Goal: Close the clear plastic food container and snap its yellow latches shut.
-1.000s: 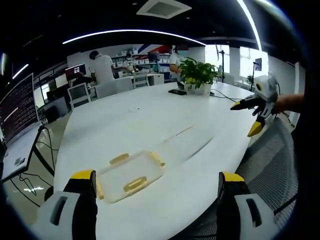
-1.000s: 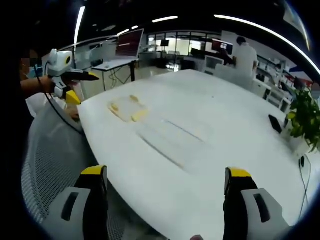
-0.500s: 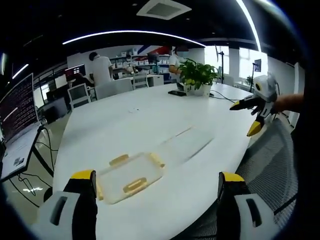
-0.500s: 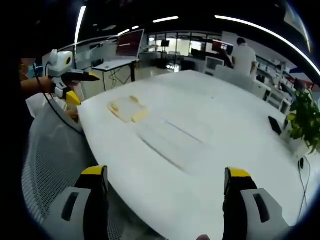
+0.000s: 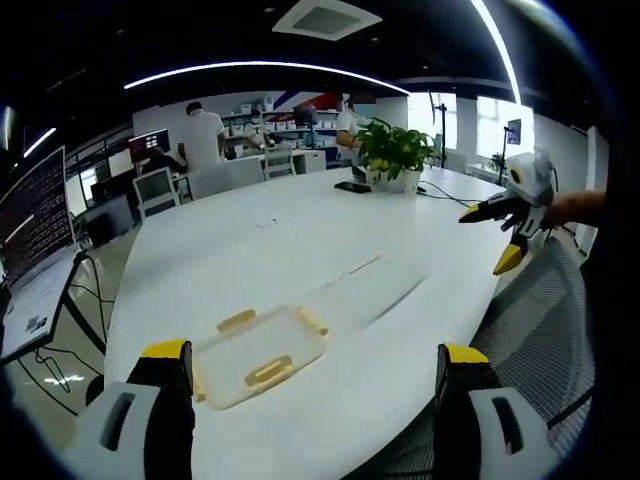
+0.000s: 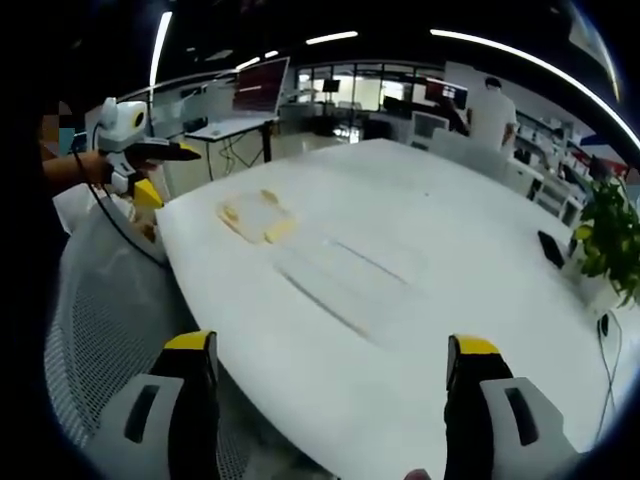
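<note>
Lying flat on the white table (image 5: 250, 250) near its edge, clear lid with yellow latches (image 5: 262, 350) just ahead of the wide-open, empty left gripper (image 5: 310, 400), long axis slanting toward the clear container (image 6: 345, 275), itself before the wide-open, empty right gripper (image 6: 330, 400).

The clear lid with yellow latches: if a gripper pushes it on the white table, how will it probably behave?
The clear lid looks thin and flat, so probably light. On the smooth white table it may slide rather than tip. Its yellow latches stick out and might flex.
</note>
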Demonstrator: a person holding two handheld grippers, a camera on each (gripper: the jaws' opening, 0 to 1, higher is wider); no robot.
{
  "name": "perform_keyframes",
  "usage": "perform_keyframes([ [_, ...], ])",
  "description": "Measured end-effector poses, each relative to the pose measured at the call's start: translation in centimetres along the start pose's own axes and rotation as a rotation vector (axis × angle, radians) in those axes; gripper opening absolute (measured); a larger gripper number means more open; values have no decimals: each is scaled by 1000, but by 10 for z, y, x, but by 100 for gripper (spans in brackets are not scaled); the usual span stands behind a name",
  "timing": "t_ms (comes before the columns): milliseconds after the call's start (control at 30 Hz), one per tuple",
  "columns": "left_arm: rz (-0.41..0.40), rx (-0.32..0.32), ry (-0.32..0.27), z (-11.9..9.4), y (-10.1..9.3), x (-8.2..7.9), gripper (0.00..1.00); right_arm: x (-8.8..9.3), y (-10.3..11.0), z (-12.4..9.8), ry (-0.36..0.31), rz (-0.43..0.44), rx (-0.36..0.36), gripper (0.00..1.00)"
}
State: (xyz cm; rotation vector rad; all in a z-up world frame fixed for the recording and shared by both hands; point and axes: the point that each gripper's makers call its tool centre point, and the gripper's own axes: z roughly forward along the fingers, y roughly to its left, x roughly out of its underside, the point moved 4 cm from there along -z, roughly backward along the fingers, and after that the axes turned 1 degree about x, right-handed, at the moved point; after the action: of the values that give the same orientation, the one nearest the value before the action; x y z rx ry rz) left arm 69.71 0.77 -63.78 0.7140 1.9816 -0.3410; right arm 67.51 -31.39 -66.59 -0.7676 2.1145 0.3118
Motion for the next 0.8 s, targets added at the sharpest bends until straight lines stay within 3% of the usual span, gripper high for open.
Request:
perform_keyframes([
  [800, 5, -9, 15, -3, 11, 1, 97, -8, -1, 2, -2, -29, -18, 91],
])
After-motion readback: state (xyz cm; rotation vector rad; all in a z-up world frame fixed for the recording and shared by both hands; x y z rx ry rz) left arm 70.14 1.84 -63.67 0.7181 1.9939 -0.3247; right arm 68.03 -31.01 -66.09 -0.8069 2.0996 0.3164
